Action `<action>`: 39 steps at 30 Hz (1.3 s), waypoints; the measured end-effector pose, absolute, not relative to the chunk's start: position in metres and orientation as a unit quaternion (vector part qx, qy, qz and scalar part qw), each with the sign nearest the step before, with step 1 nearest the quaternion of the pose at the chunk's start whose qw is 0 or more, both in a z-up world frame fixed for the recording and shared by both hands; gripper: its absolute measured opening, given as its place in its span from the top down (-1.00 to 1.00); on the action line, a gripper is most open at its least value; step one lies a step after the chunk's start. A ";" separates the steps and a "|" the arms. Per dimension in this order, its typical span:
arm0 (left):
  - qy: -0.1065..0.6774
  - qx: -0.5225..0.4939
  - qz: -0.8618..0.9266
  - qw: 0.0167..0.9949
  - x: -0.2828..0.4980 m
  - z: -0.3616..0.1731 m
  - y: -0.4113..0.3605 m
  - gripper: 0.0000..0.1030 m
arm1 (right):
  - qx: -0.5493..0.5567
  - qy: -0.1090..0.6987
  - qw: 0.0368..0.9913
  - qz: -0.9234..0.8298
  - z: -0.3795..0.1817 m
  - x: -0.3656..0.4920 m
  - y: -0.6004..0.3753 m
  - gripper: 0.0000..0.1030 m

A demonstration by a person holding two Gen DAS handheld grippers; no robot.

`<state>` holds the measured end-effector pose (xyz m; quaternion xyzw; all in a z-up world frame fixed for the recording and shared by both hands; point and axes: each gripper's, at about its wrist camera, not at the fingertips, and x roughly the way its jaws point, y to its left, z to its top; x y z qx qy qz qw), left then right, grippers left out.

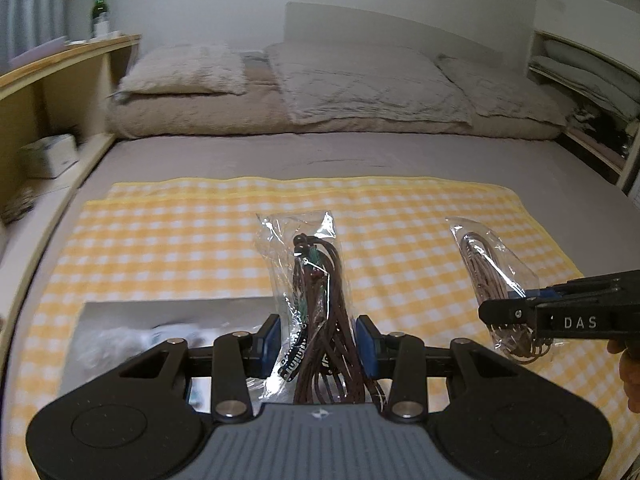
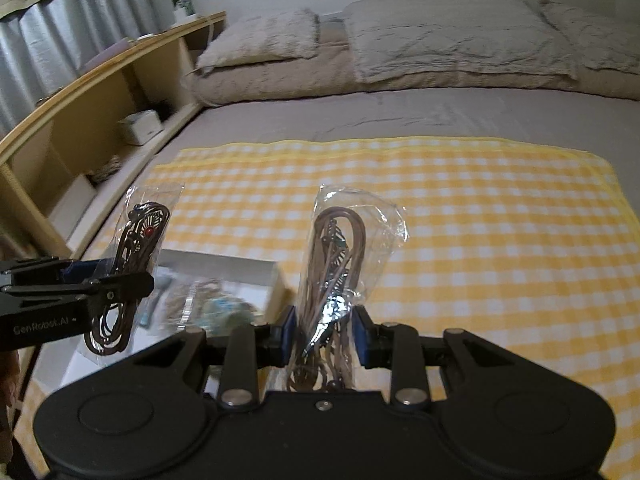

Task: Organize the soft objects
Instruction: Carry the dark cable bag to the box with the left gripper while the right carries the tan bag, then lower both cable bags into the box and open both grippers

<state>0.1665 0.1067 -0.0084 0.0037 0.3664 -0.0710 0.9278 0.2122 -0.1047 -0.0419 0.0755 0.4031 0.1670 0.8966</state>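
A dark-cord bag (image 1: pixel 310 280) is clamped in the left gripper (image 1: pixel 322 344), a tan-cord bag (image 2: pixel 344 264) in the right gripper (image 2: pixel 325 336), above the checked cloth (image 2: pixel 480 220); a blurred box (image 2: pixel 224 276), possibly white, lies below.

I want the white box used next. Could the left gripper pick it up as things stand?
Probably not yet. The left gripper is already clamped on a clear bag of dark cords, so its jaws are taken, though the white box lies uncovered on the checked cloth just below.
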 end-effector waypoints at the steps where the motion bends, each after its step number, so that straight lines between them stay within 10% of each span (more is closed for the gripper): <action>1: 0.367 0.001 -0.065 0.928 0.162 -0.008 0.115 0.19 | 0.077 0.404 0.895 0.172 -0.041 0.212 -0.099 0.40; 35: 0.491 0.064 -0.005 0.869 0.132 -0.095 0.242 0.17 | 0.096 0.516 0.796 0.301 -0.088 0.187 0.106 0.39; 39: 0.485 0.064 0.002 0.872 0.133 -0.095 0.244 -0.37 | 0.105 0.516 0.792 0.308 -0.092 0.191 0.114 0.32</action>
